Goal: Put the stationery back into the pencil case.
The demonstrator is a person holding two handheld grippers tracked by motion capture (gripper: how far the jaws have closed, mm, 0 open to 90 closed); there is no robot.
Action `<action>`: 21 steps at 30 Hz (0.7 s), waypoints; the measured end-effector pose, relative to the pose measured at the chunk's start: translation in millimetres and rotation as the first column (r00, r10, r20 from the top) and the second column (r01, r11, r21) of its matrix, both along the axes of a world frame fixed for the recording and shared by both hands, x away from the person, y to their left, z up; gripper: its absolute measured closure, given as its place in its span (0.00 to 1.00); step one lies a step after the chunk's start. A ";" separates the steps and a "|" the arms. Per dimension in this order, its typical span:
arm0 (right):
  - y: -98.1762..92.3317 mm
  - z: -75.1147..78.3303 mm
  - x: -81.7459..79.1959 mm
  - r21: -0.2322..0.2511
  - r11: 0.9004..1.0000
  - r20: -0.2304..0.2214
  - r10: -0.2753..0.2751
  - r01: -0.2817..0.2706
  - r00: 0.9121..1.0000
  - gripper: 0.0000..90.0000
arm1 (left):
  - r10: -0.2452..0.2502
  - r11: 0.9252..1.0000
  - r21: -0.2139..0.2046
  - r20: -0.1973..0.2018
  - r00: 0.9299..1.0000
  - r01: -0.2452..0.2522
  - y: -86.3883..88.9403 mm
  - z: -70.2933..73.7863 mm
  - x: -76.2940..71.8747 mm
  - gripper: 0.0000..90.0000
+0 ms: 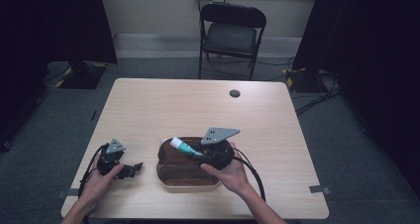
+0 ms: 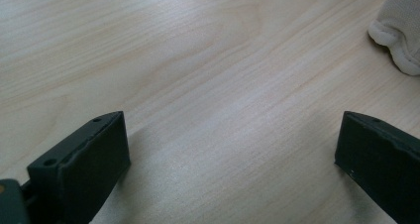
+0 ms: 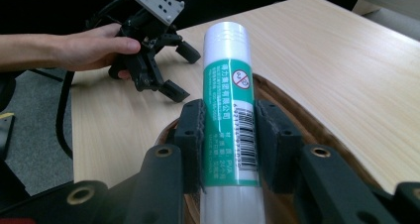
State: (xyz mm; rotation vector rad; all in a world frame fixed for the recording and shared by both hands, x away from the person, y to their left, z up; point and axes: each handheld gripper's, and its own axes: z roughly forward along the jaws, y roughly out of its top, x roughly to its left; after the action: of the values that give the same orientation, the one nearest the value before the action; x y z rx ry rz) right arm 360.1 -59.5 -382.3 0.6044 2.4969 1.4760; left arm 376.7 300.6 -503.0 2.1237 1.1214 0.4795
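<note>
The right claw [image 3: 229, 140] pinches a glue stick [image 3: 230, 115] by its green label, its two pads pressed against the tube's sides, white cap pointing away. It holds the glue stick over the open brown pouch [image 1: 181, 172], which lies near the table's [image 1: 163, 102] front edge, about midway along it. The left claw [image 2: 228, 154] stands spread wide with nothing between its pads, low over bare wood near the front left corner. The left gripper view catches the pouch's pale fleecy edge at its upper right; the right gripper view shows the barcode and printed label.
</note>
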 end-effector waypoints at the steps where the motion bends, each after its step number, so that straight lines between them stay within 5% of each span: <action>1: 0.6 -1.2 0.6 -0.005 1.000 -0.001 0.001 -0.001 1.000 0.73 | 0.000 1.000 0.000 0.000 1.000 0.000 0.0 0.0 0.0 0.00; 21: 11.4 -42.1 18.4 -0.113 0.994 -0.082 -0.006 -0.003 0.997 0.73 | 0.000 1.000 0.000 0.000 1.000 0.000 0.0 0.0 -0.1 0.00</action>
State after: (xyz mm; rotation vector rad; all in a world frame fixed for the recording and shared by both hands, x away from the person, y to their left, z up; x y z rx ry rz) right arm 378.5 -48.1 -424.4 0.6590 2.6201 1.3232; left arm 376.6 300.6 -503.0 2.1233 1.1217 0.4797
